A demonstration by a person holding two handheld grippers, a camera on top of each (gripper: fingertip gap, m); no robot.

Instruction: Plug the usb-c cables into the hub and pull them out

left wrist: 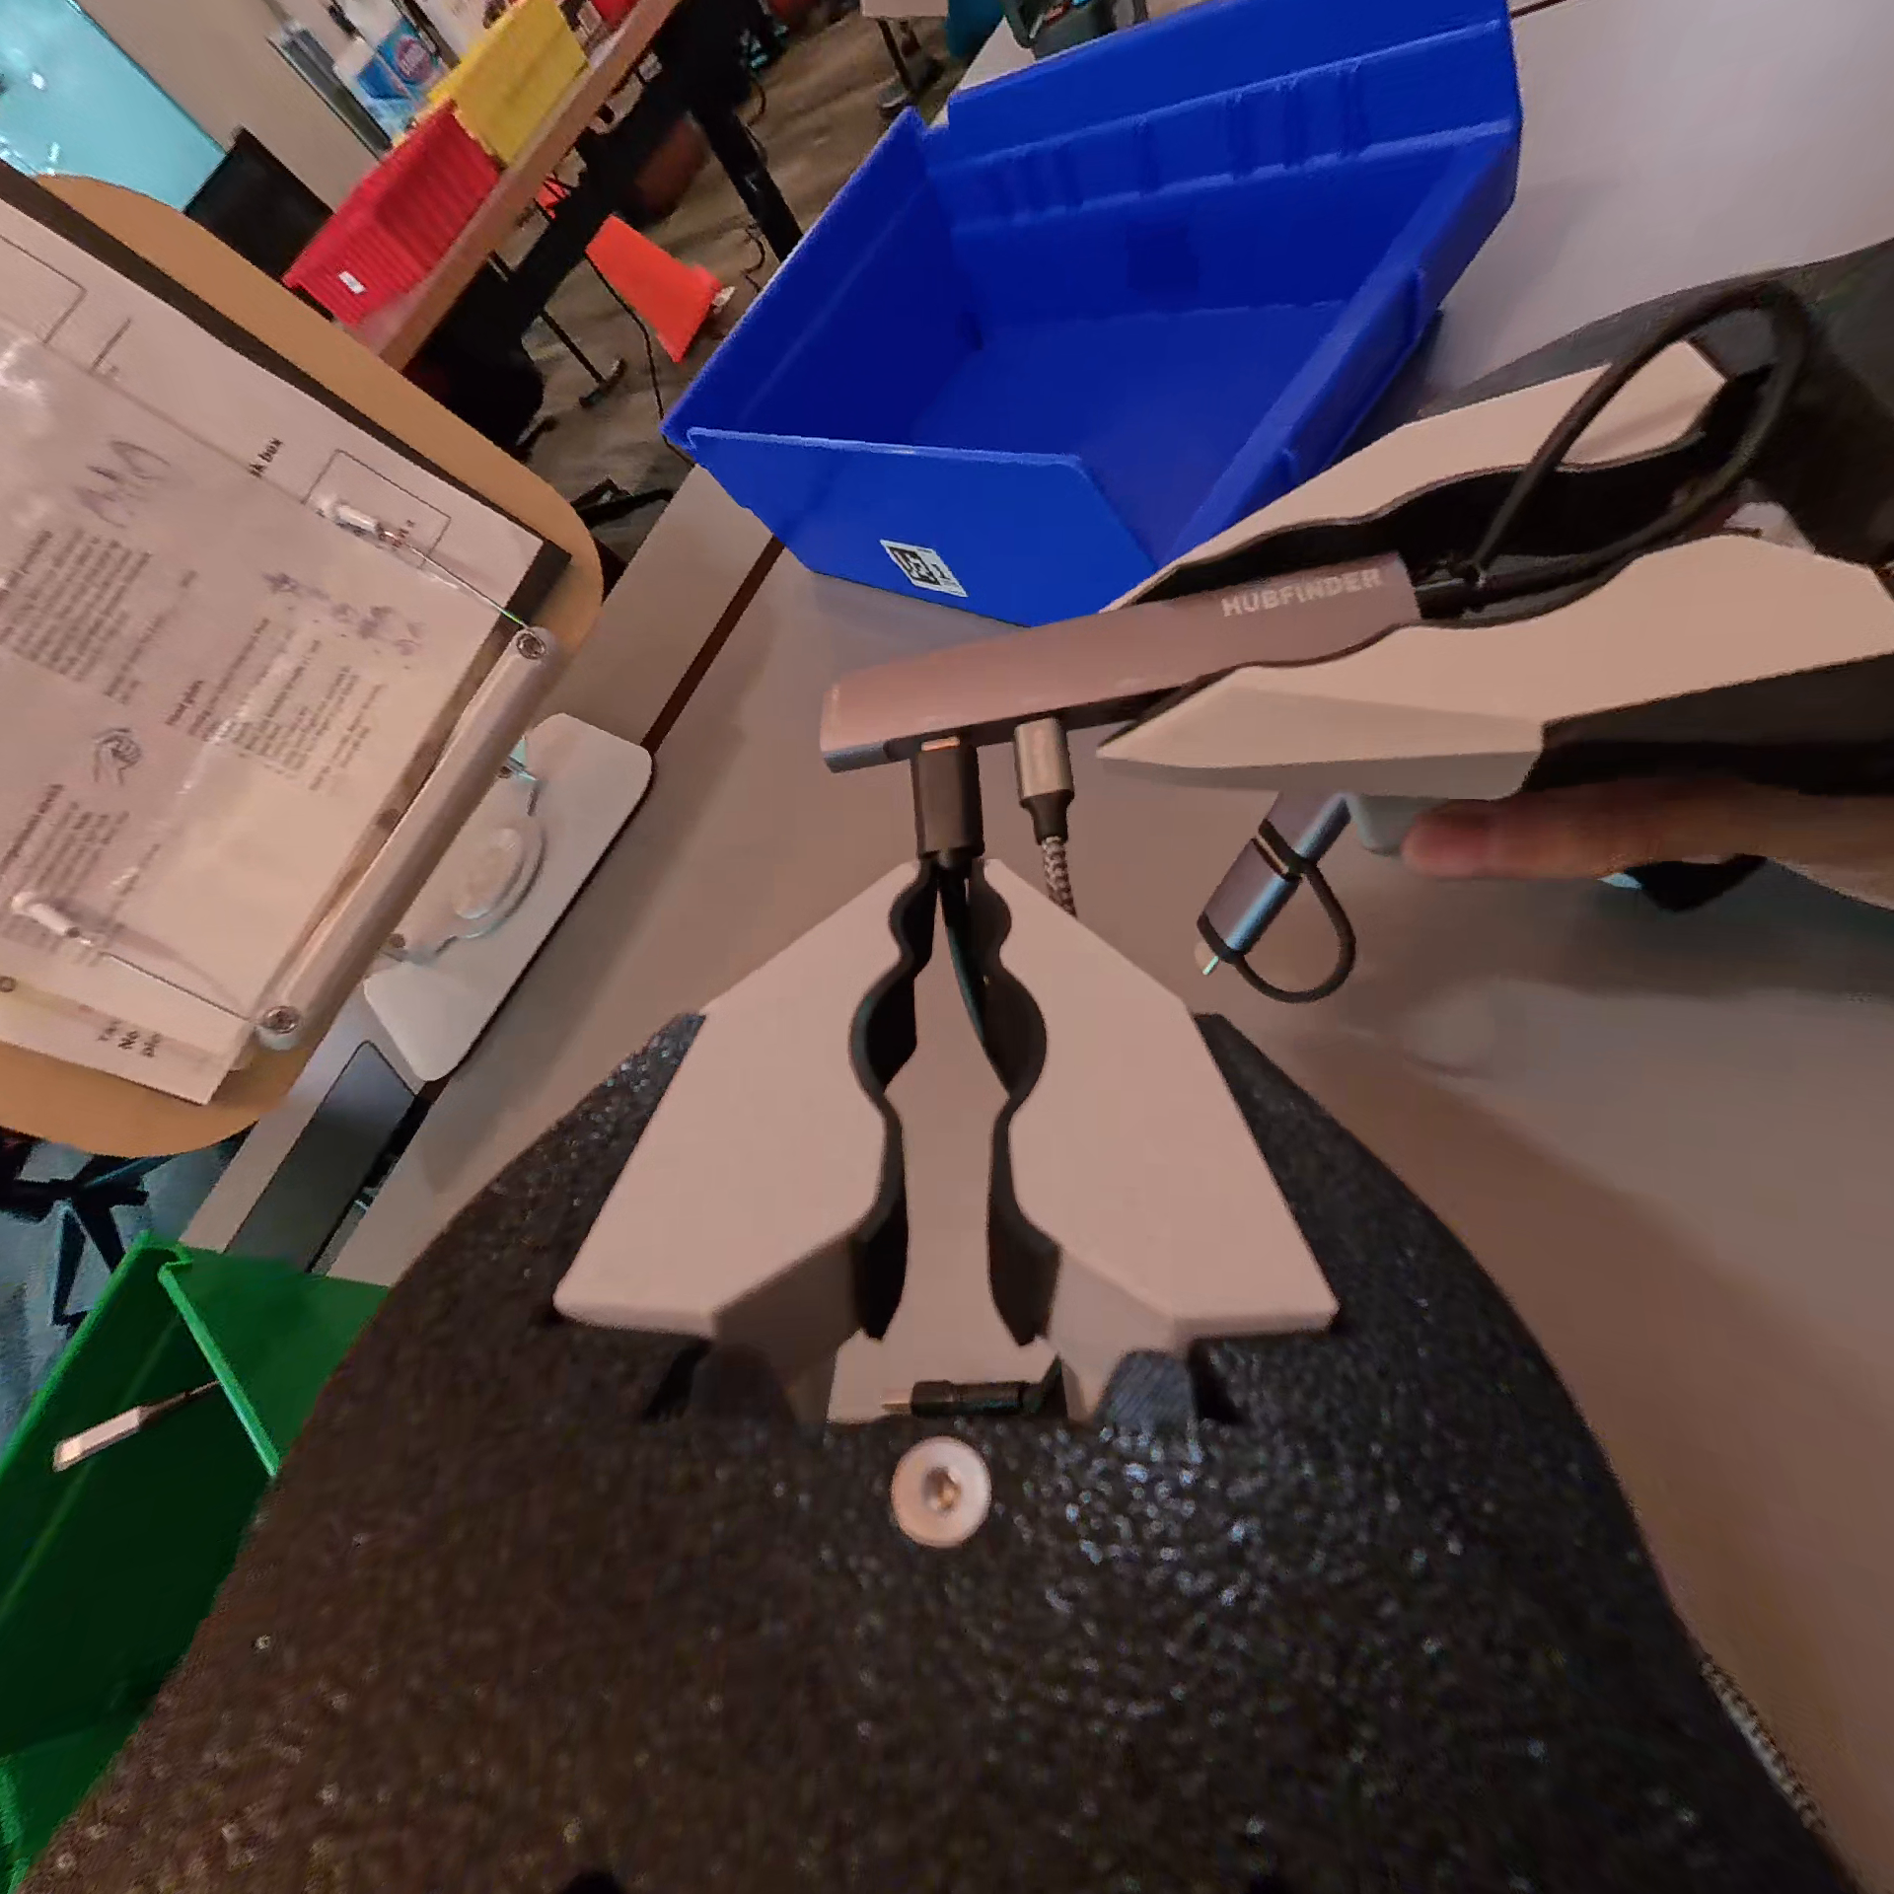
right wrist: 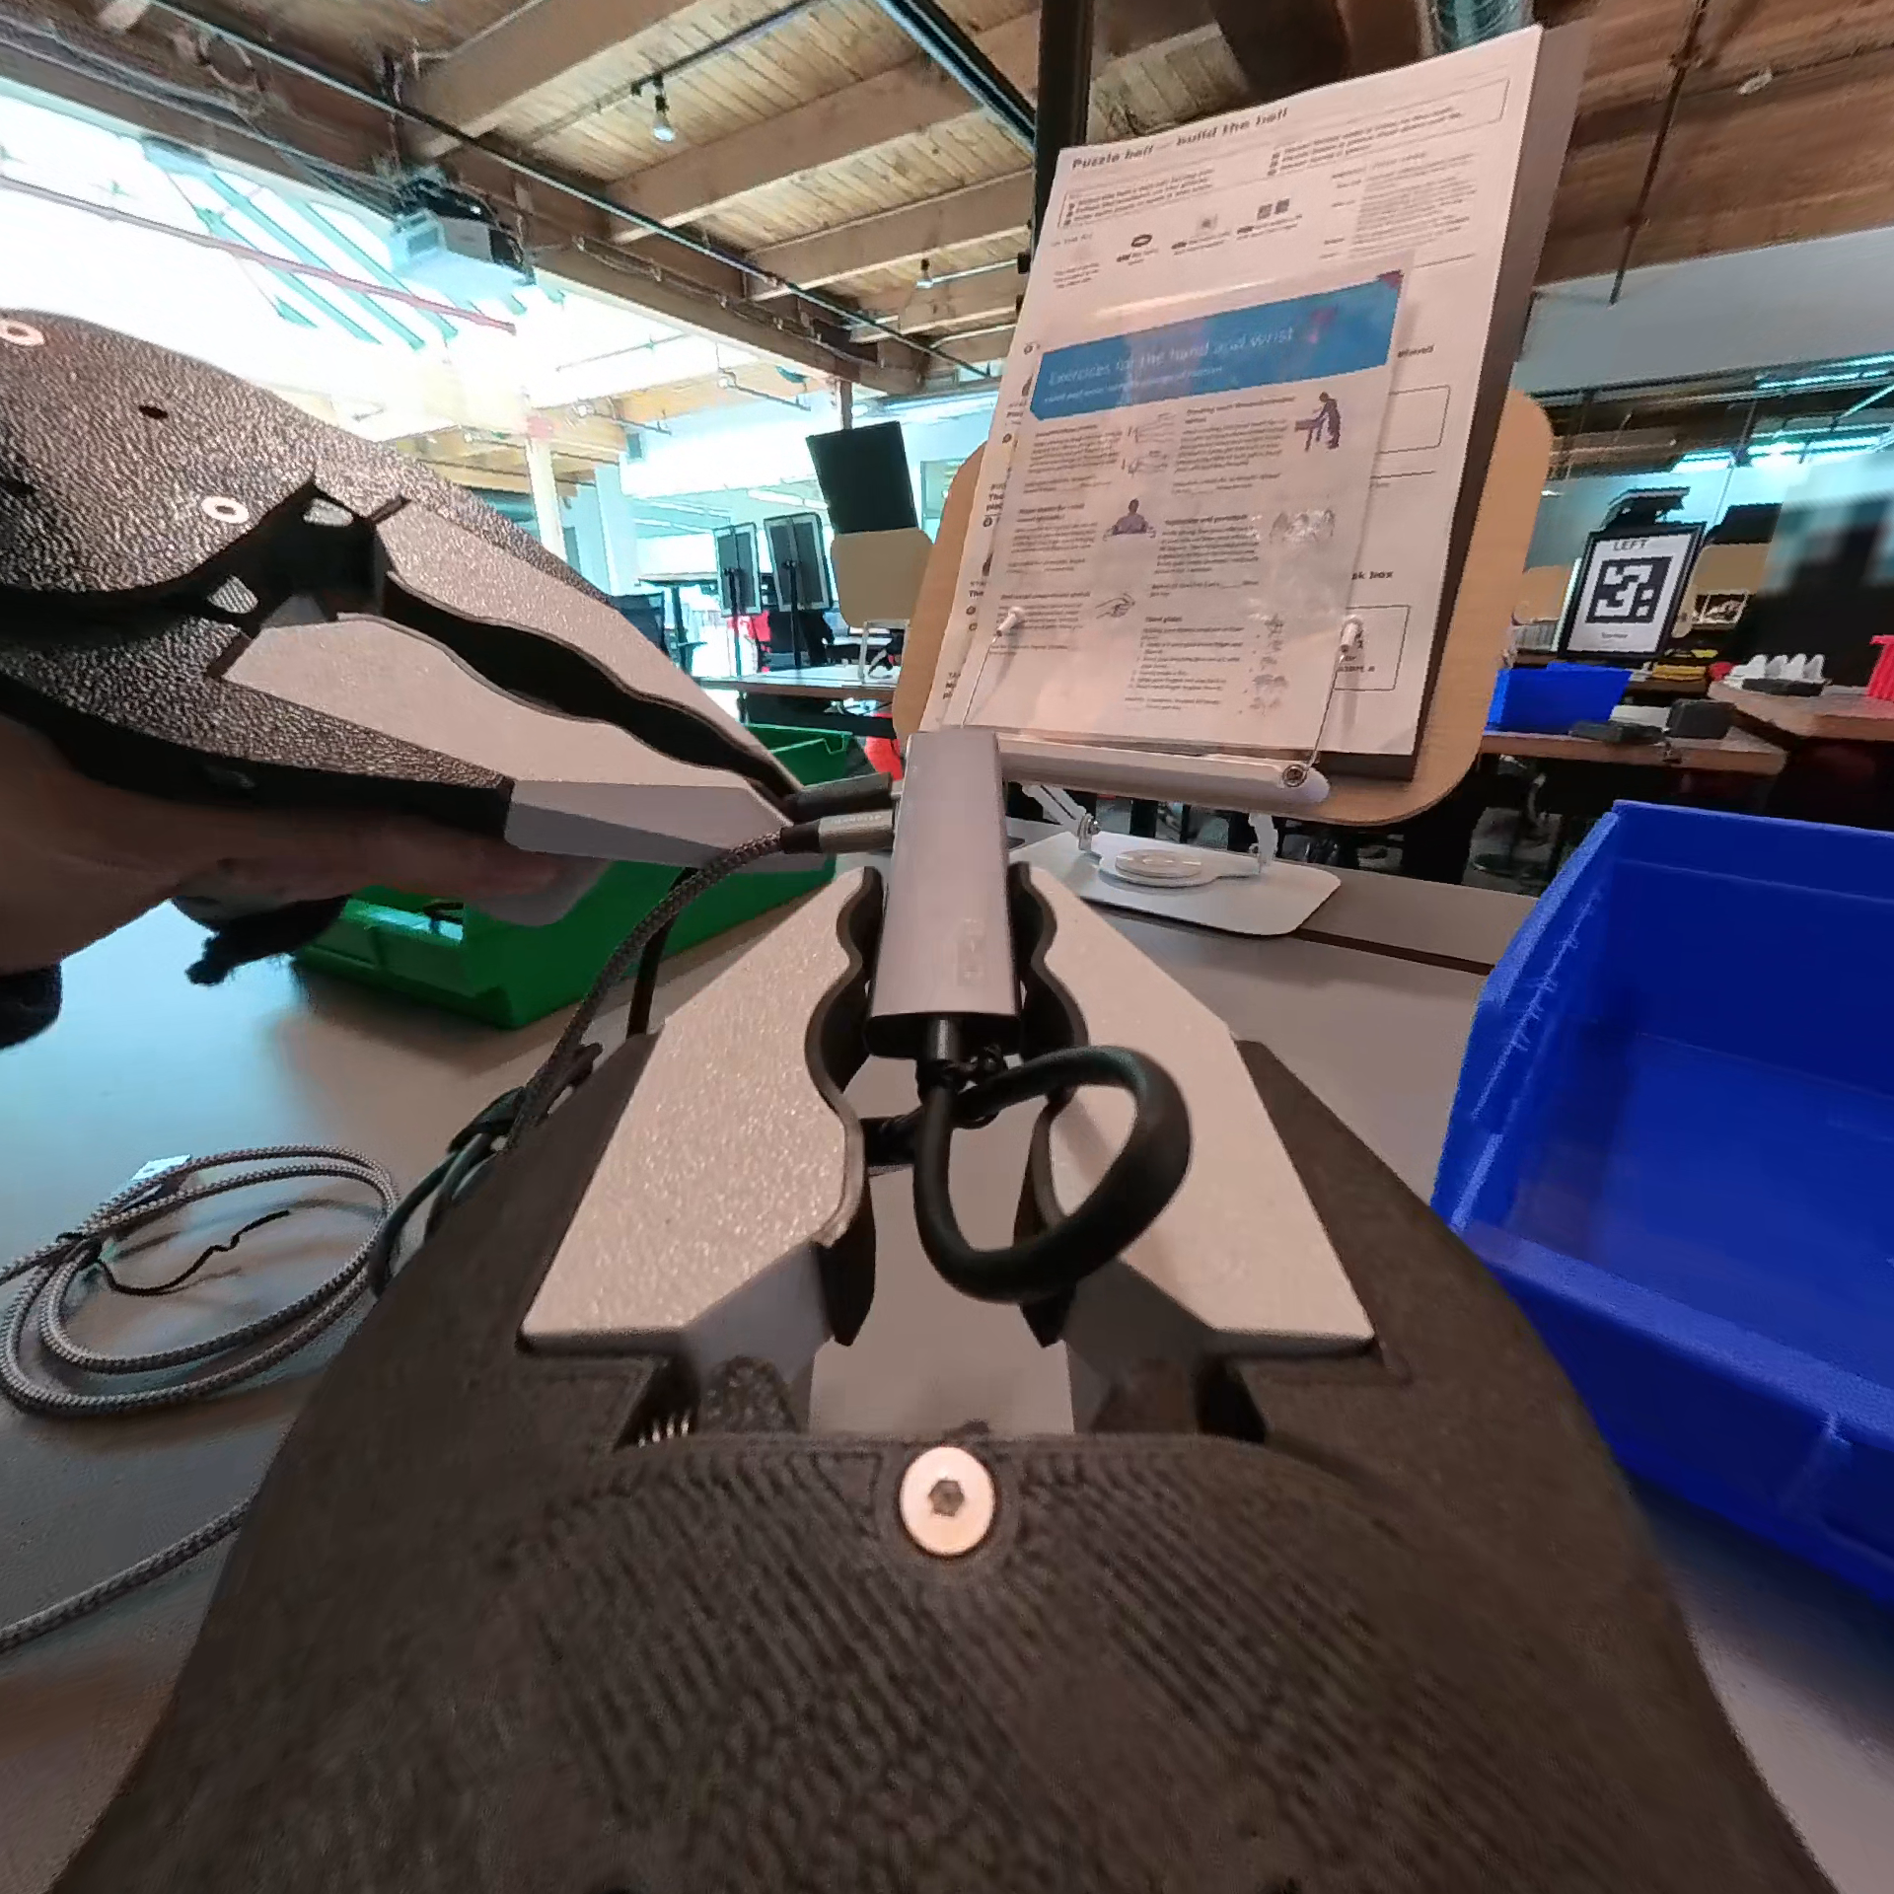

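Observation:
My right gripper (right wrist: 948,881) is shut on the grey hub (right wrist: 943,902) and holds it above the table. It reaches in from the right in the left wrist view (left wrist: 1122,676), where the hub (left wrist: 1025,682) juts left past its fingers. A black usb-c plug (left wrist: 948,799) and a silver braided-cable plug (left wrist: 1042,769) sit side by side in the hub's ports. My left gripper (left wrist: 948,871) is shut on the black cable just behind its plug. It also shows in the right wrist view (right wrist: 794,810). The hub's own lead and adapter (left wrist: 1261,892) hang below.
A blue bin (left wrist: 1076,338) stands beyond the hub, also at the right (right wrist: 1691,1127). A green bin (right wrist: 512,943) and a document stand (right wrist: 1209,492) lie at the table's far side. The braided cable's coil (right wrist: 184,1281) lies on the grey table (left wrist: 1537,1179). The grippers' ends are close to 4 centimetres from one another.

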